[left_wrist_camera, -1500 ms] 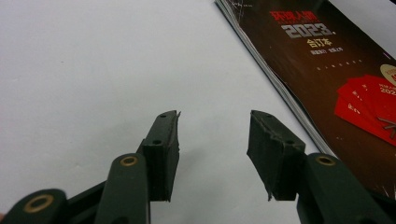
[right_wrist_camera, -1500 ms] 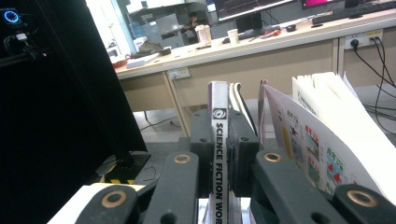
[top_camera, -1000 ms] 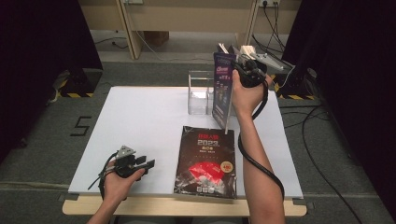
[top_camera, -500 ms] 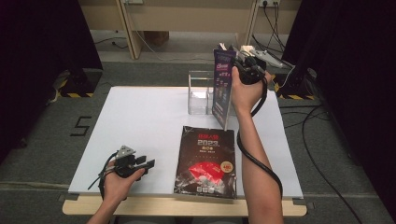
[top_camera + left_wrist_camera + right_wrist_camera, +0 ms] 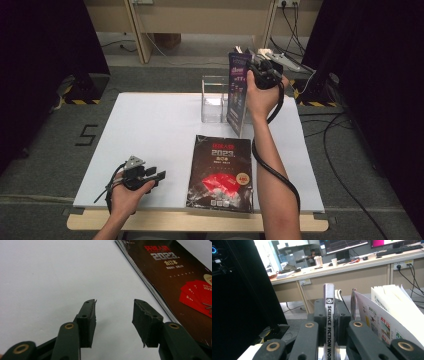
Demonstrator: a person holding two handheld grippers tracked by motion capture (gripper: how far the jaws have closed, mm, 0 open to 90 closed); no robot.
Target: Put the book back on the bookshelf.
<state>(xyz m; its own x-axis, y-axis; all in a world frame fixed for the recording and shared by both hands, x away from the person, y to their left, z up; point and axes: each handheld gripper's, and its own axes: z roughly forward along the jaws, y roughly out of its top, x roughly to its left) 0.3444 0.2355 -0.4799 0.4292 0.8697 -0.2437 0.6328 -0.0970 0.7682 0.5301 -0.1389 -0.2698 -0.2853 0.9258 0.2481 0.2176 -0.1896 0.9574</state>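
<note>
Magazines are what we have in hand here. Our right tool is clamped on the spine of a purple-covered magazine, holding it upright above the far right part of the white counter, just beside a clear plastic file holder. In the right gripper view the black jaws of that tool press on both sides of the white spine with its printed letters, and loose pages fan open to the right of it. A second magazine, black-covered with red cards on its front, lies flat near the counter's front edge. Our left tool rests low at the front left of the counter, well apart from the flat magazine; in the left gripper view its jaws stand parted over bare counter, with nothing between them.
</note>
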